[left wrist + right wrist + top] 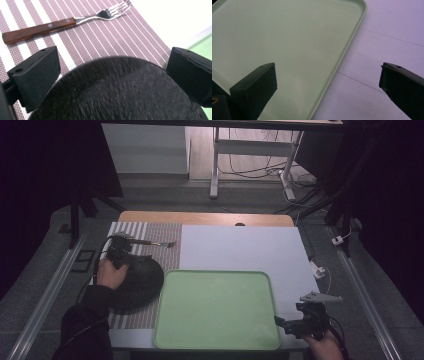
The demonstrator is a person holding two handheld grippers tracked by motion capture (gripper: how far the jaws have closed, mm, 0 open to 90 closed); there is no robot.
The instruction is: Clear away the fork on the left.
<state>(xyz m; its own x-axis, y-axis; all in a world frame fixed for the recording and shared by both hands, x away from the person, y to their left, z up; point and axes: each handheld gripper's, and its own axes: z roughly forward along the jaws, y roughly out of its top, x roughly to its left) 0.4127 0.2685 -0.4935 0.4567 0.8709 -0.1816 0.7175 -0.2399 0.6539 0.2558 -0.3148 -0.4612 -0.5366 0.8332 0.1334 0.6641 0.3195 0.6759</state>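
Note:
A black round plate [136,282] lies on the striped placemat [155,232] at the table's left. My left gripper [119,254] hovers at the plate's far left rim, held by a hand in a dark sleeve. In the left gripper view the plate [120,90] spreads below my left gripper [113,53], whose jaws stand wide open on either side of its rim. A fork [62,23] with a wooden handle lies just beyond; it is the same fork [156,243] at the mat's far end. My right gripper [286,322] is open over the green tray's right edge [342,57].
The empty green tray [215,312] sits at the front centre on a white board [240,245]. The plate's right rim nearly meets the tray's left edge. Beyond the table's far edge stand desk legs and cables on the floor.

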